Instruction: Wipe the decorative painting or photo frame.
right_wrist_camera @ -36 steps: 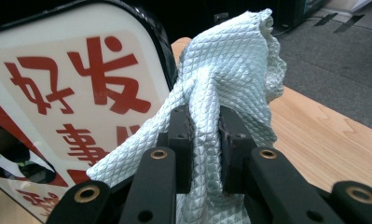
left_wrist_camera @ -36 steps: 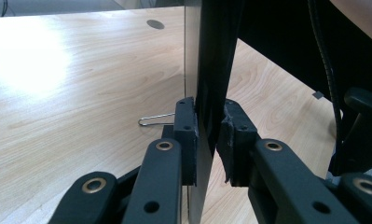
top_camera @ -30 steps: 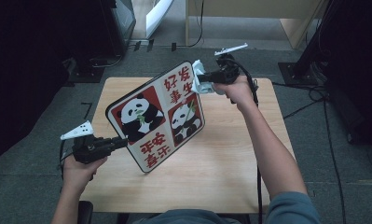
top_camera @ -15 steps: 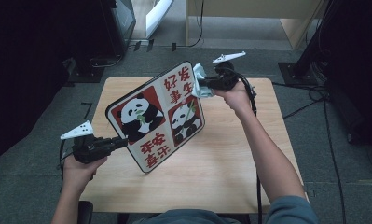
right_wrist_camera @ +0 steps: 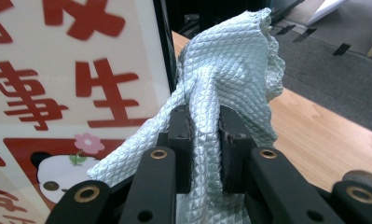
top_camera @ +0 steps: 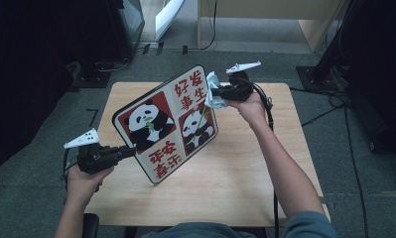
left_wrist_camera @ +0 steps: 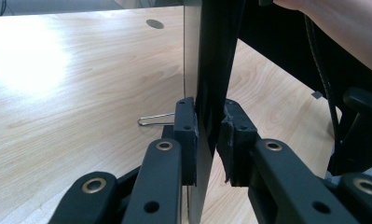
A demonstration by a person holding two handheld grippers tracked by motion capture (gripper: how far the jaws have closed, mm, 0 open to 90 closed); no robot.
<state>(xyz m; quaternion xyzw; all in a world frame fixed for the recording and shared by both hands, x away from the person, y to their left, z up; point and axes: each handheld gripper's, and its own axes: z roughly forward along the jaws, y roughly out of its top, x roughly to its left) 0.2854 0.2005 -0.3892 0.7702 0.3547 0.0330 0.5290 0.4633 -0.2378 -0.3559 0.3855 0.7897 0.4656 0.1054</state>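
Observation:
A framed picture with pandas and red characters is held tilted above the wooden table. My left gripper is shut on its lower left edge; in the left gripper view the jaws pinch the picture's thin edge. My right gripper is shut on a pale green cloth, which rests against the picture's upper right edge. In the right gripper view the cloth bunches up between the jaws beside the picture's face.
A metal paper clip lies on the table behind the picture. Cables trail over the grey floor at the right. Dark equipment stands beyond the far left corner, a wooden piece of furniture beyond the far edge.
My right hand with the cloth has slid a little down and left along the picture's upper right edge. The left hand and the picture have stayed put.

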